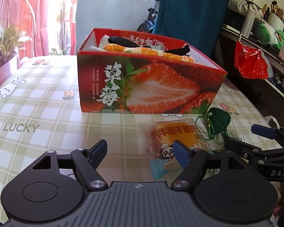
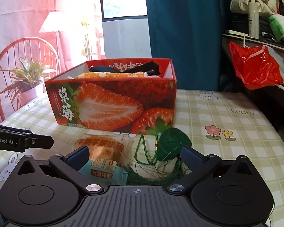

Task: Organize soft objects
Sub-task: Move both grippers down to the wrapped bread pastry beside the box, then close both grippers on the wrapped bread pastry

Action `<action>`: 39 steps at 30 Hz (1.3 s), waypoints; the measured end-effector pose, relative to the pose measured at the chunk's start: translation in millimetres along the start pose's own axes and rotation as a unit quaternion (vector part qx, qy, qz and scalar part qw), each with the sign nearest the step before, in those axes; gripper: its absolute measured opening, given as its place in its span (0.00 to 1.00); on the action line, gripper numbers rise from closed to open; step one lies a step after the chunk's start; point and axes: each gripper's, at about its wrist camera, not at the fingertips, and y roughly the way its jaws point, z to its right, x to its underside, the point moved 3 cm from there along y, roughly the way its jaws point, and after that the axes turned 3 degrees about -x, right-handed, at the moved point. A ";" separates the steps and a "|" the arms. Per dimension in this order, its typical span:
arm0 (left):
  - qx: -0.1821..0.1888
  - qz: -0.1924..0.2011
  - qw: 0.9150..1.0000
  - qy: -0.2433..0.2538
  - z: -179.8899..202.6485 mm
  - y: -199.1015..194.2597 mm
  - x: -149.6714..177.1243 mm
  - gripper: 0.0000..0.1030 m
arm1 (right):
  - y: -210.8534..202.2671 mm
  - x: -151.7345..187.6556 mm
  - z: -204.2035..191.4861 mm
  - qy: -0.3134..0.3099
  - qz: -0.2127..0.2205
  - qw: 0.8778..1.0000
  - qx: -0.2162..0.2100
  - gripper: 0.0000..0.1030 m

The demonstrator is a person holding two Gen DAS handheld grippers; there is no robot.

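Note:
A red strawberry-print box (image 1: 151,87) (image 2: 111,104) stands on the checked tablecloth and holds an orange-and-white soft item (image 1: 149,52) and a black strap (image 1: 123,40). A wrapped bread packet (image 1: 178,136) (image 2: 106,157) and a green tasselled pouch (image 1: 218,120) (image 2: 172,145) lie in front of it. My left gripper (image 1: 140,151) is open and empty, its right finger over the packet's near end. My right gripper (image 2: 134,155) is open, with the packet and pouch between its fingers; it also shows in the left wrist view (image 1: 265,132).
A red chair (image 2: 26,56) and a potted plant (image 2: 26,79) stand behind the table on the left. A blue curtain (image 2: 185,19) hangs behind the box. A cluttered shelf with a red plastic bag (image 2: 255,66) is on the right.

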 end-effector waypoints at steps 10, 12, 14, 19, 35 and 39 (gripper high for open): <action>0.031 -0.014 0.999 -0.037 -5.8 9.1 8.7 0.75 | 12.6 14.4 -10.5 -0.033 -0.017 0.999 -0.025 0.92; 0.044 -0.016 0.998 -0.048 -7.0 12.0 8.5 0.72 | 14.9 16.3 -14.1 -0.043 -0.019 0.998 -0.035 0.88; 0.055 -0.021 0.997 -0.058 -6.5 16.2 7.1 0.68 | 17.9 17.5 -17.0 -0.052 -0.023 0.997 -0.044 0.84; 0.068 -0.037 0.995 -0.059 0.1 35.9 1.3 0.60 | 30.9 19.3 -20.0 -0.068 -0.035 0.995 -0.060 0.74; 0.118 -0.058 0.989 -0.072 10.3 60.8 7.7 0.53 | 58.4 16.8 -33.3 -0.094 -0.055 0.989 -0.103 0.67; 0.121 -0.059 0.989 -0.065 14.8 54.0 11.4 0.53 | 54.7 18.6 -37.8 -0.103 -0.058 0.987 -0.109 0.61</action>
